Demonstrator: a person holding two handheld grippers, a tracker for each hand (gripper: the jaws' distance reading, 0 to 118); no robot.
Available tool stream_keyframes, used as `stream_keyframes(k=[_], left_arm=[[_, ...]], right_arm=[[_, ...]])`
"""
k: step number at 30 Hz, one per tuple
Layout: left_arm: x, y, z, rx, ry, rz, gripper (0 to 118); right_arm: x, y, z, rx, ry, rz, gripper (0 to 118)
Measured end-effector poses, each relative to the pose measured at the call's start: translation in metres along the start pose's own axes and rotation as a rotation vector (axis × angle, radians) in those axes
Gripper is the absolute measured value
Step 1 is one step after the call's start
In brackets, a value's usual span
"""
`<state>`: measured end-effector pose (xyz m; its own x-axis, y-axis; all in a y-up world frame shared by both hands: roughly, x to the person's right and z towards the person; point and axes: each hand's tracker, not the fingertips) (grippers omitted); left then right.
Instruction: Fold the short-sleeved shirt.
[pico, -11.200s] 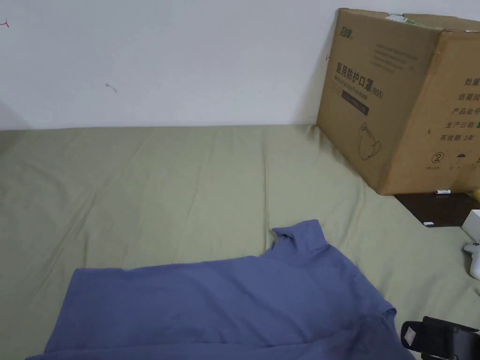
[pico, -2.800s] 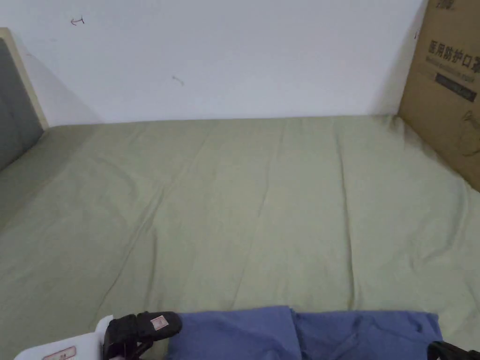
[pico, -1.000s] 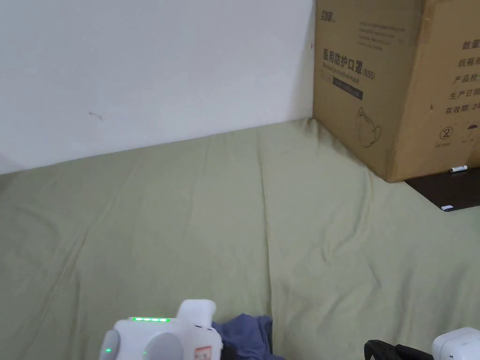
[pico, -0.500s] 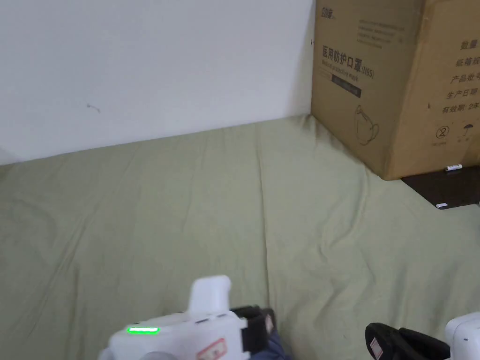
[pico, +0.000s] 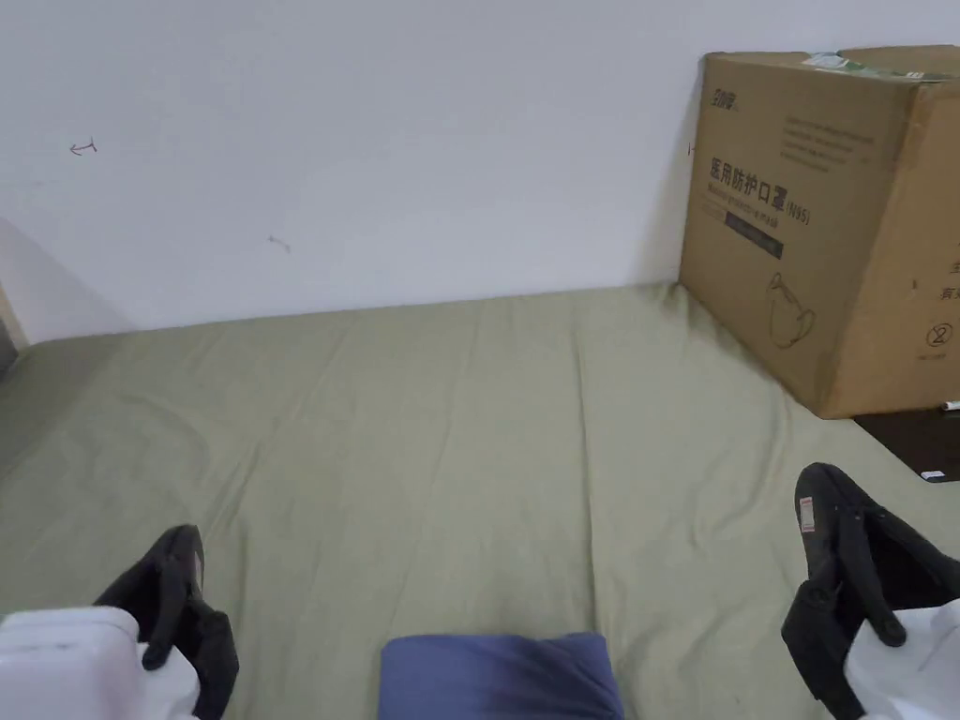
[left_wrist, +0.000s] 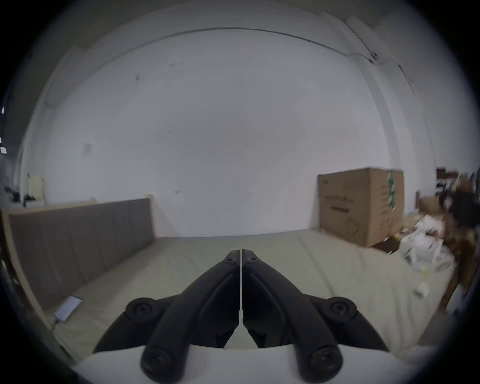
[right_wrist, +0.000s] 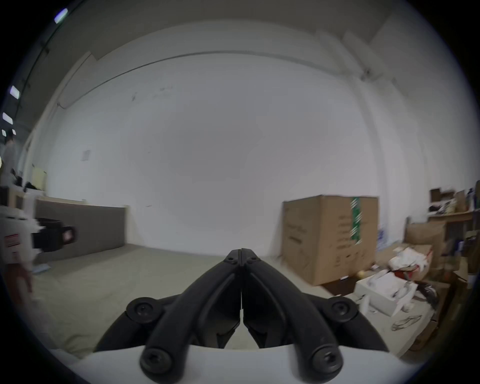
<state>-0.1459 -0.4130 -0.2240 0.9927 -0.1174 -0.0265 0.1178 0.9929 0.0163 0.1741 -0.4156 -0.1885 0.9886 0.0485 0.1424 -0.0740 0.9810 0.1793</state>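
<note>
I find the shirt (pico: 500, 675) folded into a compact blue block on the bed (pico: 469, 450), at the near edge of the head view, between my two tools. Left tool (left_wrist: 241, 256): jaws together, holding nothing, raised clear of the sheet. Right tool (right_wrist: 241, 254): jaws together, likewise empty. Neither touches the shirt. A box (pico: 825, 225) stands at the far right against the wall.
</note>
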Motion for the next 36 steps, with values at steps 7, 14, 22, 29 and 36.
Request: stream_keyframes(k=[7,14,22,29,36], left_arm=[[0.008,-0.026,0.016,-0.033,0.026,0.052,0],[-0.004,-0.014,0.004,-0.060,-0.018,0.087,1],[-0.041,-0.018,-0.014,-0.237,-0.125,0.236,1],[-0.068,-0.055,-0.061,-0.503,-0.368,0.441,1],[-0.091,-0.169,-0.163,-0.975,-0.742,1.008,101]], right_arm=[[0.004,-0.021,0.001,-0.165,-0.022,-0.054,0],[0.018,-0.006,-0.005,-0.180,0.141,-0.124,0],[-0.015,-0.119,-0.129,-1.268,0.708,-0.229,0],[0.003,-0.194,-0.158,-1.471,0.571,-0.343,0],[0.010,-0.200,-0.158,-1.483,0.607,-0.394,0]])
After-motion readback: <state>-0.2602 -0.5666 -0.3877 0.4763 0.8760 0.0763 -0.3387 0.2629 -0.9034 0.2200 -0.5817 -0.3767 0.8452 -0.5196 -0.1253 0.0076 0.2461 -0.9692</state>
